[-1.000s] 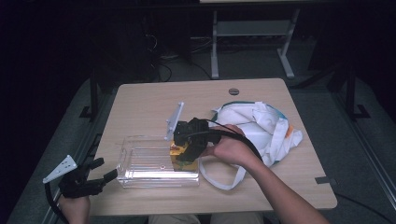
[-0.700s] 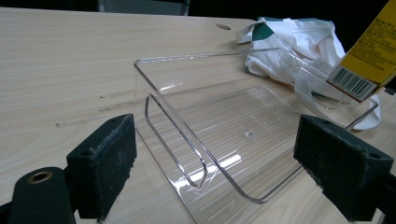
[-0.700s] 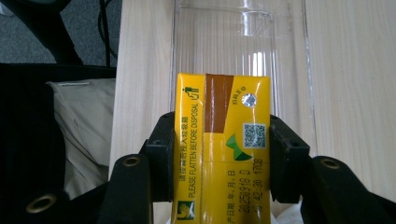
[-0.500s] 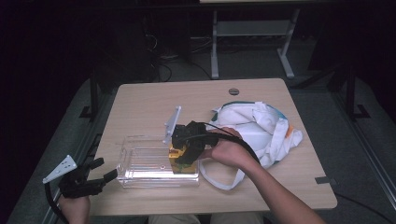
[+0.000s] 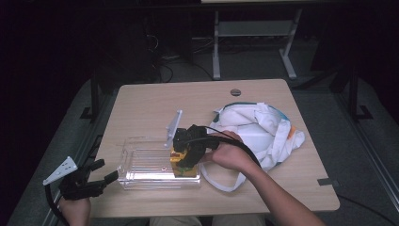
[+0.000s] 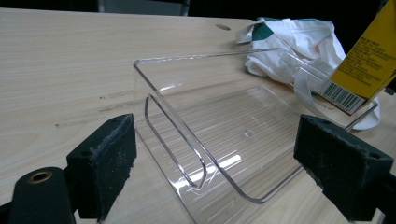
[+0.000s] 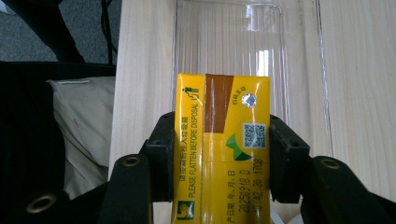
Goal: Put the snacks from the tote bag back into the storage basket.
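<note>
The right hand-held gripper (image 5: 184,159) grips a yellow drink carton (image 7: 222,149), its two black pads pressed flat against the carton's long sides. In the right gripper view the carton stands between the jaws with its printed face to the camera: a brown band, a round foil spot, a small square code and a line of black print. In the high view the carton (image 5: 183,165) sits at the right end of a clear plastic tray (image 5: 141,162), low over the tray's floor or on it; I cannot tell whether it touches. The person's right hand (image 5: 228,153) wraps the gripper's handle, and a black cable arcs back from it along the forearm.

The tray lies on the near left part of the pale wooden surface (image 5: 141,106), with its long side running left to right. A clear flat lid piece (image 5: 173,128) leans tilted just beyond the tray's far right corner.

The left hand-held gripper (image 5: 96,175) is held off the surface's near left corner, jaws spread wide and holding nothing. In the left gripper view the tray's left wall (image 6: 187,154) shows between the two foam pads, apart from both, and the carton's barcoded corner (image 6: 369,65) shows at the far right.

A crumpled white cloth bag (image 5: 263,127) with teal trim lies on the right side of the surface, one strap looping near the person's right wrist.
</note>
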The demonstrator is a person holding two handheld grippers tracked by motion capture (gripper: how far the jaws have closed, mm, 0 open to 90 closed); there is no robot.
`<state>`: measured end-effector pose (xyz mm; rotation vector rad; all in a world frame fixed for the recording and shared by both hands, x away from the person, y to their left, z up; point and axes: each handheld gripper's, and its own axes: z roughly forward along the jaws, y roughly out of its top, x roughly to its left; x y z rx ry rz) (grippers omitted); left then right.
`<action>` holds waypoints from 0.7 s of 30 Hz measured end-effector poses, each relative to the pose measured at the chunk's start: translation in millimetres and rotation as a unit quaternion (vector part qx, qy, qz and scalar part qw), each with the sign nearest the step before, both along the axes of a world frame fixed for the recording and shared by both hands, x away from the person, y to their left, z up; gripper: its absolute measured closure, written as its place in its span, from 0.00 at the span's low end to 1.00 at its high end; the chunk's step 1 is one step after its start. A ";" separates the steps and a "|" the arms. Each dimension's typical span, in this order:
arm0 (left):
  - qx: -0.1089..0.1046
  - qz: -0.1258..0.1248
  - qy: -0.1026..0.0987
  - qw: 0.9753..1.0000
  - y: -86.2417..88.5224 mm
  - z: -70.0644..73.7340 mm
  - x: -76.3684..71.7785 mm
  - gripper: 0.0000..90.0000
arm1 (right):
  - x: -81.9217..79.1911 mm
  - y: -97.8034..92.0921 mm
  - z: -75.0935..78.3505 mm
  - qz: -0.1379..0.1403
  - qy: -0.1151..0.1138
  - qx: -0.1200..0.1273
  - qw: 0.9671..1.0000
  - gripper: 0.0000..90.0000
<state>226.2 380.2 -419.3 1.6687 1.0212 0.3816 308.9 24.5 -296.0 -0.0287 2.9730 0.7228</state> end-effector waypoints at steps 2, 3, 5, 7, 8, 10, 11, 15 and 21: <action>0.000 0.000 0.000 1.000 0.0 0.0 0.1 0.14 | 0.5 -0.4 -0.9 0.000 0.000 0.000 1.000 0.58; 0.000 0.000 0.000 1.000 0.1 0.0 0.1 0.14 | 0.6 -0.5 -1.5 0.000 0.002 0.000 1.000 0.58; 0.000 0.000 0.000 1.000 0.0 0.0 0.0 0.14 | 1.1 -0.8 -2.6 0.000 -0.001 0.000 1.000 0.58; 0.000 0.000 0.000 1.000 -0.1 0.0 0.0 0.14 | 1.7 -0.6 -4.0 -0.001 0.001 -0.002 1.000 0.58; -0.001 0.000 0.000 1.000 -0.1 0.0 0.0 0.14 | 2.0 -0.5 -5.1 0.000 0.000 -0.001 1.000 0.58; 0.000 0.000 -0.001 1.000 -0.1 0.1 -0.1 0.14 | 2.4 -0.5 -7.2 -0.001 0.001 -0.002 1.000 0.58; -0.001 0.001 -0.001 1.000 -0.1 0.1 -0.1 0.14 | 2.7 -0.8 -8.5 -0.004 0.005 -0.004 1.000 0.58; 0.000 0.000 -0.001 1.000 0.1 -0.1 0.1 0.14 | 3.2 -0.8 -13.7 -0.003 0.008 -0.006 1.000 0.58; 0.000 0.000 -0.001 1.000 -0.3 -0.2 0.2 0.14 | 4.4 -0.4 -20.4 -0.002 0.009 -0.005 1.000 0.58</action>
